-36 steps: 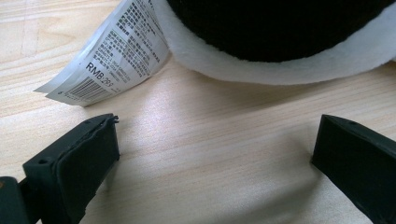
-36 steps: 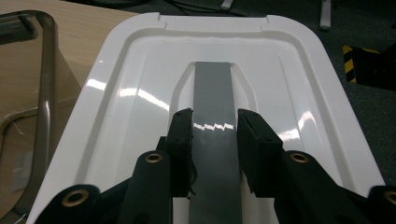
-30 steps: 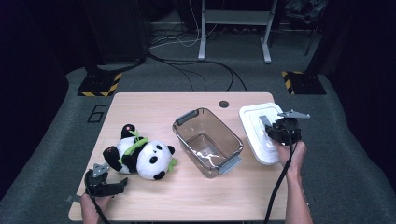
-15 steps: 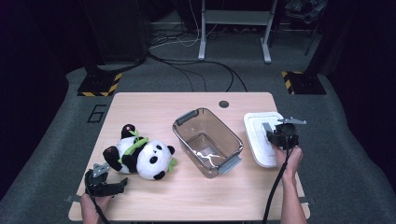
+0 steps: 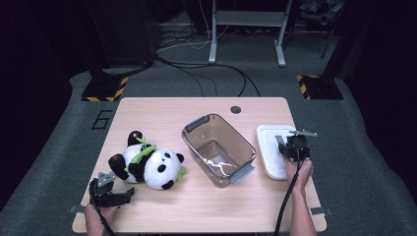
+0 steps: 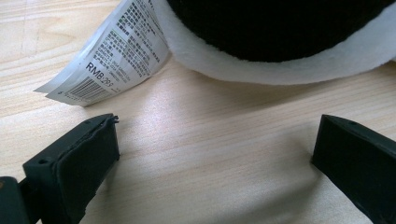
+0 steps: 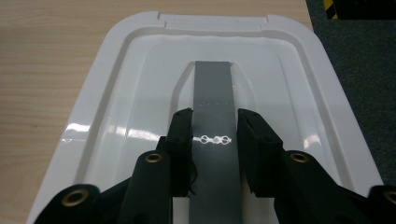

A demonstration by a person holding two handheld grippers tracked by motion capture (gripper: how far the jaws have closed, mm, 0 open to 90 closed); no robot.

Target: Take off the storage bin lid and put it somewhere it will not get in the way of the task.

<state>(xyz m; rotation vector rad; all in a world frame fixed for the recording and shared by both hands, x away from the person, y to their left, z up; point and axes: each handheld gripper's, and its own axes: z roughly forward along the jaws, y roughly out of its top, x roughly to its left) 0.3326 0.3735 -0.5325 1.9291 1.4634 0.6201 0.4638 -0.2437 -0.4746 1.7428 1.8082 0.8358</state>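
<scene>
A panda plush [image 5: 147, 164] lies on its back at the table's front left; its black-and-white body [image 6: 280, 28] and a printed tag [image 6: 116, 56] fill the top of the left gripper view. My left gripper [image 5: 127, 196] rests on the wood just in front of the plush, jaws wide open [image 6: 215, 140] with nothing between them. A white lid [image 5: 269, 147] lies flat at the table's right edge. My right gripper [image 5: 286, 147] sits on it, its jaws [image 7: 214, 128] pressed against both sides of the lid's grey handle strip [image 7: 212, 93].
A clear plastic bin [image 5: 195, 123] with grey end handles stands empty and slanted at mid-table, between plush and lid. The wooden table [image 5: 162, 113] has a dark grommet hole [image 5: 236, 109] at the back. Cables and stand legs lie on the grey floor beyond.
The right gripper and the white lid have shifted slightly toward the near edge of the table. The left gripper and the panda have stayed put.
</scene>
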